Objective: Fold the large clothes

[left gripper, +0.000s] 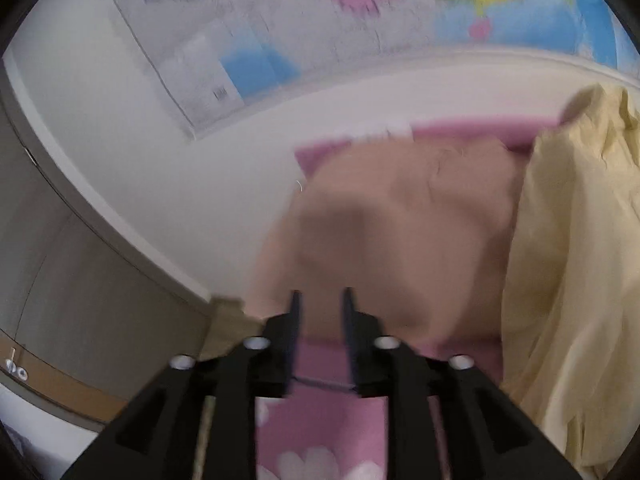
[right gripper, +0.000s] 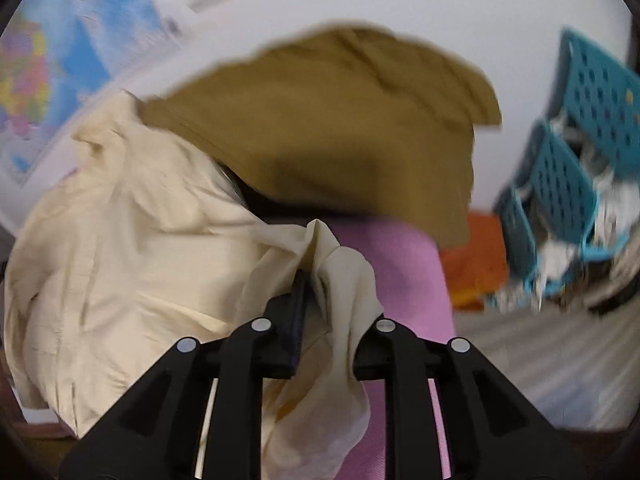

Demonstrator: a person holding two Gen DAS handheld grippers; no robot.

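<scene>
The cream cloth [right gripper: 120,248] covers one finger of the right gripper [right gripper: 316,304]. It runs off the bottom edge. The brown cloth [right gripper: 328,128] hides part of the pink sheet [right gripper: 404,280]. The map [left gripper: 280,8] and the blue baskets [right gripper: 568,184] are blurry.

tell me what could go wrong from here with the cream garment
The right gripper pinches only a bunched fold of the cream garment, so it may slip out or fold unevenly. The brown garment overlaps it and could be dragged along. The left gripper has its jaws open, so nothing supports that side.
</scene>
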